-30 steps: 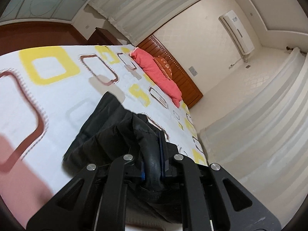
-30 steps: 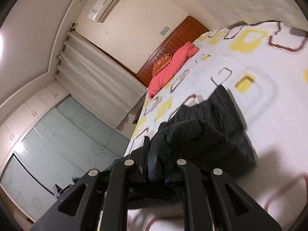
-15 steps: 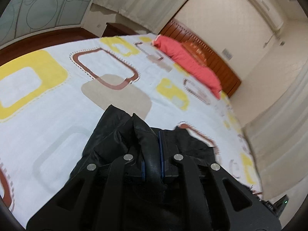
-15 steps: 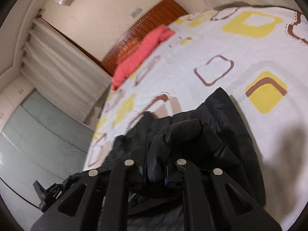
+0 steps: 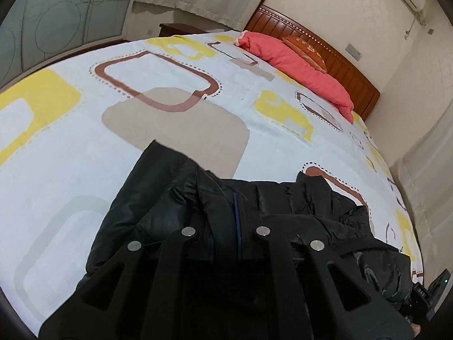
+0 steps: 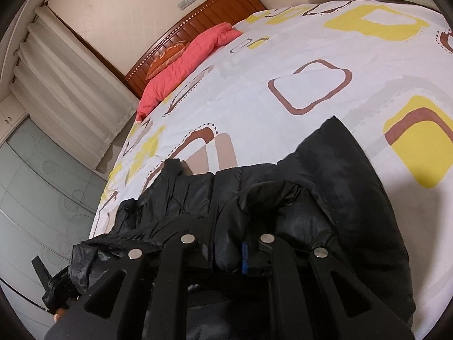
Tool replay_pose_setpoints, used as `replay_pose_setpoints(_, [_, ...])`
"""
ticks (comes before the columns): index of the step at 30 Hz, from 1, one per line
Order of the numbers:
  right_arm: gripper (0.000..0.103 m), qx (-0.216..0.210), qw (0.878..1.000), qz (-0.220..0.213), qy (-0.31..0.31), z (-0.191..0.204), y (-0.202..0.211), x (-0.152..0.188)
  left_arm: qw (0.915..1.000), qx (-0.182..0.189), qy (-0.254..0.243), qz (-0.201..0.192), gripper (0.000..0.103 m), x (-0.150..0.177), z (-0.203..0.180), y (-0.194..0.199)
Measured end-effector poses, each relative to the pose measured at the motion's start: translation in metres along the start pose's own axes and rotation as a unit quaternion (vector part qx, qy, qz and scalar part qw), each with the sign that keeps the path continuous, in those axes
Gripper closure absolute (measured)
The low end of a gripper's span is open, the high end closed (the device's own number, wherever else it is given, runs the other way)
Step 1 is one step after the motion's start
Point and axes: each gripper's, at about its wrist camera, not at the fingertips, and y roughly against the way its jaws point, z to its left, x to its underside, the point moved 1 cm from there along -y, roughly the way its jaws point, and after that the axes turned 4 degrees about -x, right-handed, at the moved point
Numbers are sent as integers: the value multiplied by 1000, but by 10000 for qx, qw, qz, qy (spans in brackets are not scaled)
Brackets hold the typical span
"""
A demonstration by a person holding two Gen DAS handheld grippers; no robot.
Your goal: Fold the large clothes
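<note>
A black padded jacket (image 5: 158, 198) lies bunched on the patterned bedsheet (image 5: 175, 124), near the foot of the bed. My left gripper (image 5: 225, 226) is shut on a fold of the jacket at one end. My right gripper (image 6: 228, 243) is shut on a fold of the same jacket (image 6: 339, 175) at the other end. The fabric between the two grippers is crumpled and stretches across the bed (image 6: 311, 56). The pinched edges are hidden between the jaws.
A red quilt (image 5: 300, 65) and an orange pillow (image 5: 305, 49) lie by the wooden headboard (image 5: 339, 65). Curtains (image 6: 70, 85) and glass wardrobe doors (image 6: 36, 187) stand along one side. The other gripper shows at the frame edge (image 6: 53, 286).
Both grippers have swung and levelled toward the bed while still holding the jacket. The jacket now lies lower and more spread across the sheet.
</note>
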Motion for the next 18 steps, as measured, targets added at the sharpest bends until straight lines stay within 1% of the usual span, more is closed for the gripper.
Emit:
replay_pose_setpoints(2, [84, -91, 9999, 10, -111, -1, 7, -3, 9999, 138, 51, -5, 87, -5, -1, 6])
replay_pose_setpoints(3, [78, -135, 9998, 4, -152, 0, 7, -4, 9997, 220, 96, -4, 82, -7, 0, 10])
replay_pose_setpoints(4, [70, -201, 9996, -11, -190, 1, 9, -5, 9993, 330, 170, -10, 69, -9, 0, 16])
replay_pose_setpoints(5, [67, -290, 9993, -53, -218, 2, 17, -6, 9979, 560, 324, -11, 44, -12, 3, 22])
replay_pose_setpoints(6, [57, -344, 9991, -99, -223, 4, 22, -6, 9967, 674, 452, -50, 31, -14, 4, 28])
replay_pose_setpoints(7, [50, -377, 9990, -130, -215, 7, 24, -7, 9958, 707, 558, -143, 20, -16, 4, 36])
replay_pose_setpoints(8, [36, -398, 9988, -184, -196, 9, 29, -7, 9947, 736, 649, -294, 19, -19, 5, 46])
replay_pose_setpoints(9, [30, -384, 9985, -353, -137, 13, 39, -7, 9938, 811, 685, -339, 19, -23, 5, 53])
replay_pose_setpoints(11, [30, -397, 9979, -519, -38, 19, 51, -7, 9922, 925, 741, -382, 18, -28, 6, 63])
replay_pose_setpoints(14, [30, -425, 9975, -568, 64, 28, 63, -3, 9932, 889, 651, -386, 19, -22, 6, 75])
replay_pose_setpoints(16, [31, -413, 9976, -518, 181, 37, 63, 4, 9947, 852, 506, -259, 21, -13, 4, 75])
replay_pose_setpoints(17, [32, -339, 9981, -452, 257, 41, 60, 8, 9961, 786, 358, -151, 25, -6, 0, 71])
replay_pose_setpoints(18, [38, -262, 9986, -283, 357, 48, 51, 13, 9971, 727, 216, -73, 26, -2, -4, 68])
